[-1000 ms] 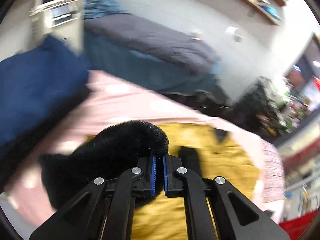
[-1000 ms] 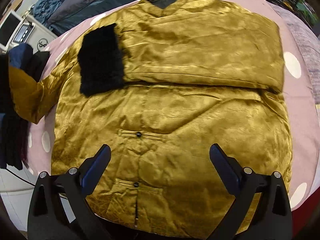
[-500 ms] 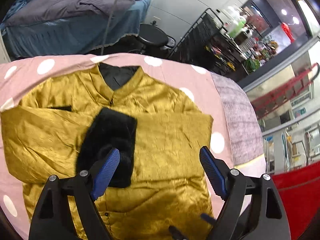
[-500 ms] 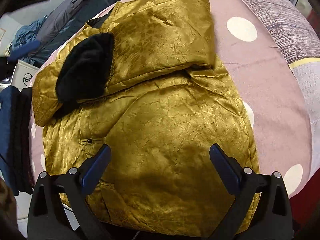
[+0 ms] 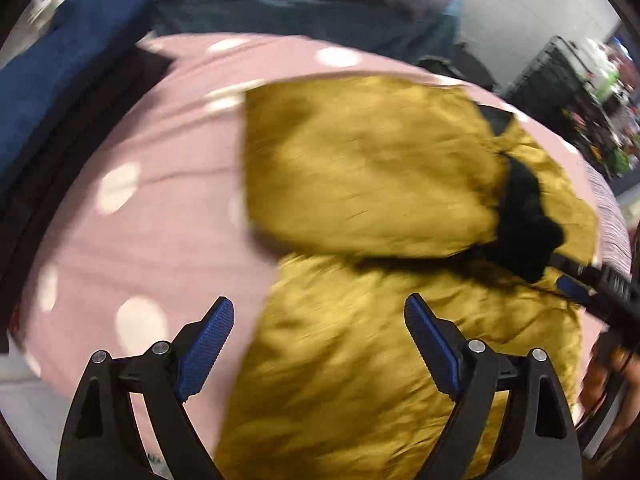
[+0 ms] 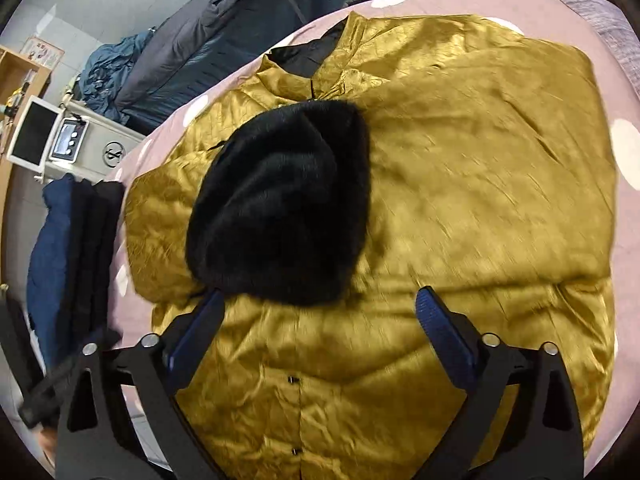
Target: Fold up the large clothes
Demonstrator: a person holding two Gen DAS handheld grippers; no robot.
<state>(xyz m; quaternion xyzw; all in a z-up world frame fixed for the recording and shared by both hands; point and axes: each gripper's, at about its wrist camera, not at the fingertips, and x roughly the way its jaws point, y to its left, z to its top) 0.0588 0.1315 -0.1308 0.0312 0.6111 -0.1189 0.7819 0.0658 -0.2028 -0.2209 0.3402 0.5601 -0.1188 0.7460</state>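
The gold jacket lies flat on the pink dotted bedspread, front up, collar toward the far edge, both sleeves folded in across the chest. One black fur cuff sits big and dark on the chest, just below the collar, touching the fabric under it. The button placket runs down the lower front. Right gripper hangs above the lower chest, jaws spread wide though they have just been closing a little, nothing between them; the cuff's lower edge is just beyond the left fingertip. Left gripper hovers over the jacket's edge where it meets the bedspread, jaws wide apart and just been opening, nothing pinched. No containers in sight. A stack of dark blue and black clothes sits at the bed's edge, apart from the jacket.
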